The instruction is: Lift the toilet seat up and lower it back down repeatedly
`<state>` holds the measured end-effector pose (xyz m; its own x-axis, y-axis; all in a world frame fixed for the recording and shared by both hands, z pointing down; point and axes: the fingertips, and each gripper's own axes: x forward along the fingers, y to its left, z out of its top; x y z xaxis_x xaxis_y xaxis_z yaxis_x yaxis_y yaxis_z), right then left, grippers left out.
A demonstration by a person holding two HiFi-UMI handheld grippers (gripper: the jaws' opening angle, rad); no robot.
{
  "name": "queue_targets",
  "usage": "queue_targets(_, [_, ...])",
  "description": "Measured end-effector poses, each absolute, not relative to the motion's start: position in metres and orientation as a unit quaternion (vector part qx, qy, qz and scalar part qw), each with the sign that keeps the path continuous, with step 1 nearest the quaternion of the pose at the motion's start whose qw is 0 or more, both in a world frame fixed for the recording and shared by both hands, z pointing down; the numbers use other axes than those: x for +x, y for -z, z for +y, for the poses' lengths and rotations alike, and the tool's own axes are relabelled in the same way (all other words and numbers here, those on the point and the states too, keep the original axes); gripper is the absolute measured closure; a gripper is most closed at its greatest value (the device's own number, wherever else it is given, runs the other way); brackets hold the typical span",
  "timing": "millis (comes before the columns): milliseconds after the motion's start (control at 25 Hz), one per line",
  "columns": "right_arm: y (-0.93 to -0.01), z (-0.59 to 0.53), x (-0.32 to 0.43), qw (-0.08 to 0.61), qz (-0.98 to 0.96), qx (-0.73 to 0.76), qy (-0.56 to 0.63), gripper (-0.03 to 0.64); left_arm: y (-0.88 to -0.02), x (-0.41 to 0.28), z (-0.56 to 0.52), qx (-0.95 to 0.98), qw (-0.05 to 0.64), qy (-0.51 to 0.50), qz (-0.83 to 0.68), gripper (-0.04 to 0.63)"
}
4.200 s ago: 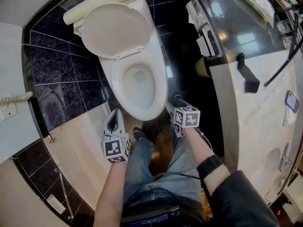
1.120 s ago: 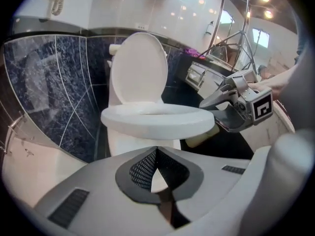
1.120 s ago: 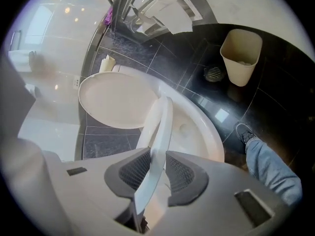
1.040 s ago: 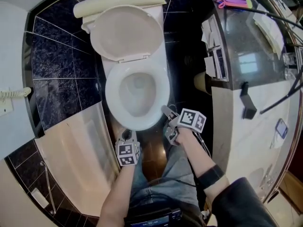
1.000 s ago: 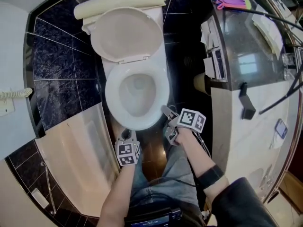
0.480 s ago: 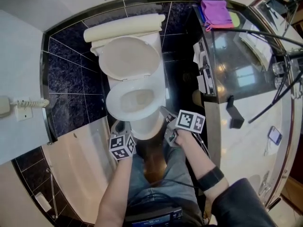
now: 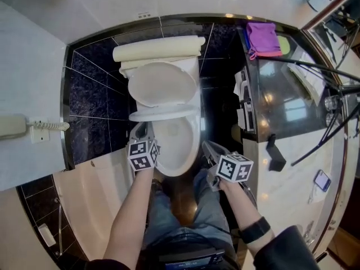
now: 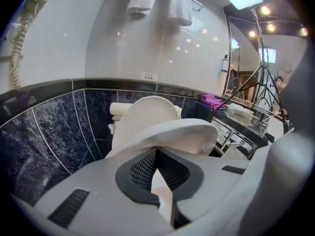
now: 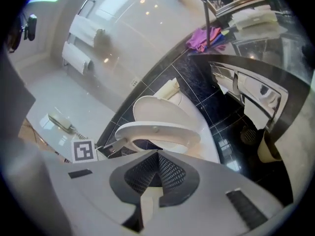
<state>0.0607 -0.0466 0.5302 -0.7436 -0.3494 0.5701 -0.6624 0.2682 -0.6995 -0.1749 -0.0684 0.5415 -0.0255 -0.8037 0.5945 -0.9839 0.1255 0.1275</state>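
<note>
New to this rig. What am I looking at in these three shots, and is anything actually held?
No robot: a person holds a two-jaw gripper in each hand; the marker cubes are part of them. The top-down shot comes from a head camera; the other two cameras ride on the grippers, looking along their jaws. It's a bathroom: toilet with lid up, seat part raised, purple cloth on the counter. The left gripper has its jaws together, tips apparently under the seat's rim, propping rather than clamping. The right gripper hangs clear; its jaws have just closed, nothing between them.
</note>
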Motion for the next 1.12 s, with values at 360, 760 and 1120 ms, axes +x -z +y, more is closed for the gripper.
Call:
queue_targets(360, [-0.505, -0.075, 0.061, 0.182, -0.83, 0.311, -0.426, 0.601, -0.532, -0.2, -0.135, 0.646, 0.239, -0.179, -0.702, 0.595])
queue_targets(760, [-0.503, -0.089, 0.077, 0.19, -0.831, 0.311, -0.421, 0.601, -0.532, -0.22, -0.185, 0.64, 0.231, -0.193, -0.707, 0.595])
queue_targets(1120, [-0.485, -0.091, 0.055, 0.203, -0.846, 0.31, -0.385, 0.6, -0.496, -0.201, -0.137, 0.663, 0.222, -0.207, -0.684, 0.595])
